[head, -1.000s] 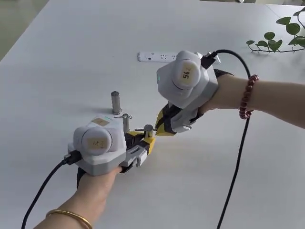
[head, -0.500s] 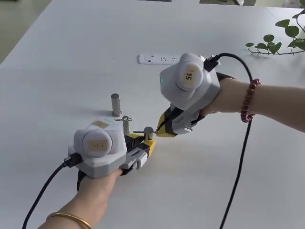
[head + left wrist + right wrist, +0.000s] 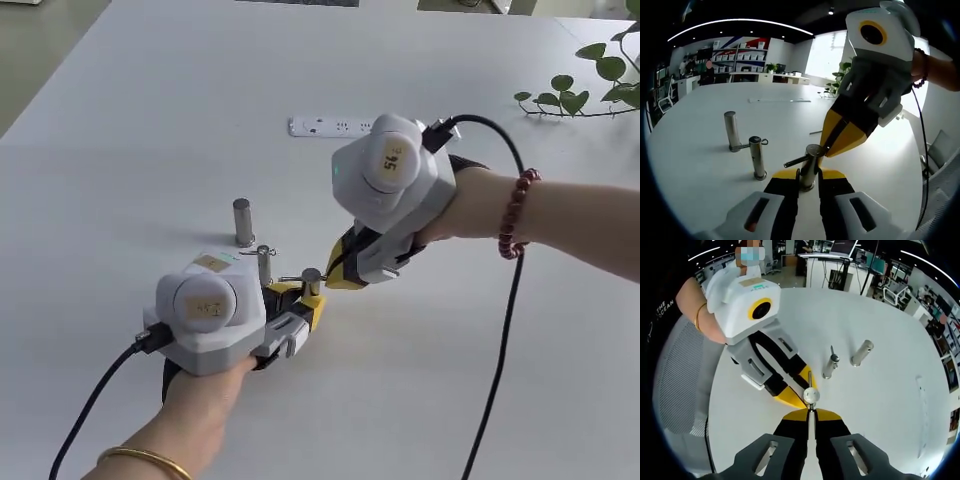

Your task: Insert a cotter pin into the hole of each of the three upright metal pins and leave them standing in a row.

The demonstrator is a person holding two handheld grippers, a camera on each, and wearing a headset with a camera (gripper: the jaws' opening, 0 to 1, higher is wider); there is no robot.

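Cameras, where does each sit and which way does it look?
Head view: on the person's head, looking down at the table; forearms, left gripper and right gripper show.
Left gripper view: on the left gripper, facing the near pin between its jaws; beaded wrist shows.
Right gripper view: on the right gripper, facing down onto that pin; bangled wrist shows.
Gripper views share the cotter pin.

Grey-white, yellow-tipped left claw (image 3: 306, 300) and right claw (image 3: 336, 274) trail black cables (image 3: 498, 350); red bead bracelet (image 3: 513, 212), gold bangle (image 3: 150, 458).
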